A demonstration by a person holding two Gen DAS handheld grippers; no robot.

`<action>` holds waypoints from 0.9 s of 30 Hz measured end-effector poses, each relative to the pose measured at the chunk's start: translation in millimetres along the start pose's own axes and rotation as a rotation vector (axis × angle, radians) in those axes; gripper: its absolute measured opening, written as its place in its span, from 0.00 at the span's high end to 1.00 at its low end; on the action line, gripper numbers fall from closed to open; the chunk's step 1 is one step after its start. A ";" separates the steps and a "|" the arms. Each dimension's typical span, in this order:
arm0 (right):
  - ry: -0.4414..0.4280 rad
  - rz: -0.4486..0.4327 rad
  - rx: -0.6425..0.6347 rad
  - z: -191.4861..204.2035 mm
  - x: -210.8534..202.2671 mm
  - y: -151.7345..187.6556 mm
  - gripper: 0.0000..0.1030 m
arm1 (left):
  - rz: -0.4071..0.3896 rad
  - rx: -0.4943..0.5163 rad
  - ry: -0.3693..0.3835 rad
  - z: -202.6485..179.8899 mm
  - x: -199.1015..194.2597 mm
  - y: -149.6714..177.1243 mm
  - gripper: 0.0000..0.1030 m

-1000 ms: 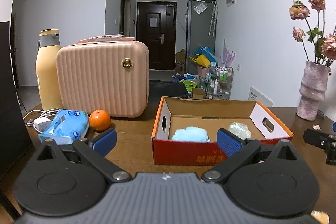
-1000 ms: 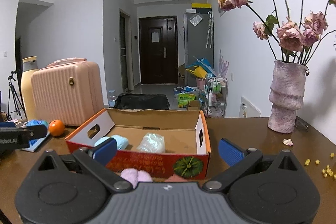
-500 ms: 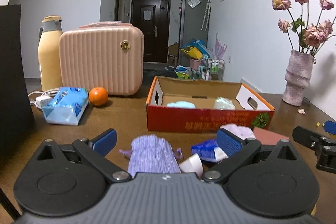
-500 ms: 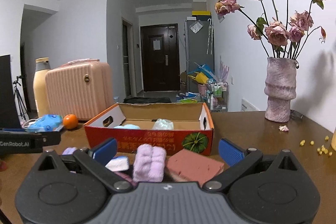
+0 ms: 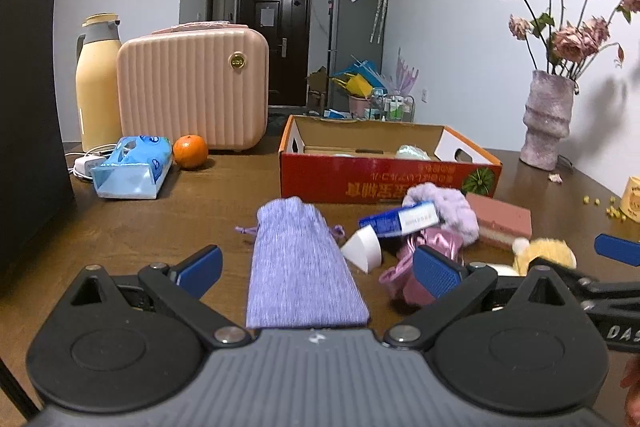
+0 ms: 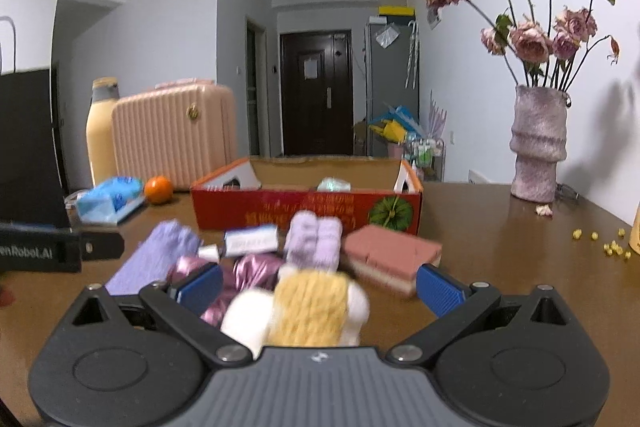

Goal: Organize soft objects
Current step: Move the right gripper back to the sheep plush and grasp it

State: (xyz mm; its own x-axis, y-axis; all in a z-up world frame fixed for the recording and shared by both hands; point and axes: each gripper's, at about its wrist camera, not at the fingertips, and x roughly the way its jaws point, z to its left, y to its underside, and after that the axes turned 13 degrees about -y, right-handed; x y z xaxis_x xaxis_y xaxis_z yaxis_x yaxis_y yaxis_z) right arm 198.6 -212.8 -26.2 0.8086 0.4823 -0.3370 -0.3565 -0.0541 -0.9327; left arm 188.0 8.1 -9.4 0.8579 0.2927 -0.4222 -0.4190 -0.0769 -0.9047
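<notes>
Pulled back from box (image 5: 390,163) to pile, both fingers wide and empty: left (image 5: 316,269) straddling pouch (image 5: 298,263), right (image 6: 320,285) around plush (image 6: 308,307); could snag toothpaste (image 5: 400,223) beyond, packed close.

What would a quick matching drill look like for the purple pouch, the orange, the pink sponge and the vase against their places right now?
Things:
1. purple pouch
2. orange
3. pink sponge
4. vase

Places:
A. beside the blue tissue pack, in front of the pink case
B. far right of the table, beyond the cardboard box
C. flat on the table between the open fingers of the left gripper
D. in front of the box's right corner

Pairs: 1-C, 2-A, 3-D, 4-B
</notes>
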 end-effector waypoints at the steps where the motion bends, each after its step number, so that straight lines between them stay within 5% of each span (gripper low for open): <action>1: 0.002 0.013 -0.004 2.4 0.1 3.5 0.00 | 0.000 0.005 0.003 1.0 -1.6 2.5 0.00; 15: 0.037 0.170 0.075 -1.6 13.4 23.4 0.00 | 0.065 0.009 0.055 4.5 0.9 13.0 0.00; 27: -0.004 0.265 0.218 -23.4 31.3 32.9 0.18 | 0.086 0.008 0.074 4.3 2.1 13.5 0.00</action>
State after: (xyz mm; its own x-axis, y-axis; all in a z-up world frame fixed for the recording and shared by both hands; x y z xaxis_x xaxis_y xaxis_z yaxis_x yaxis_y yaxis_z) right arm 223.1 -219.9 -70.4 0.6731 0.4796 -0.5629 -0.6458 0.0103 -0.7634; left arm 182.9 11.7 -22.3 0.8381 0.2143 -0.5017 -0.4942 -0.0913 -0.8646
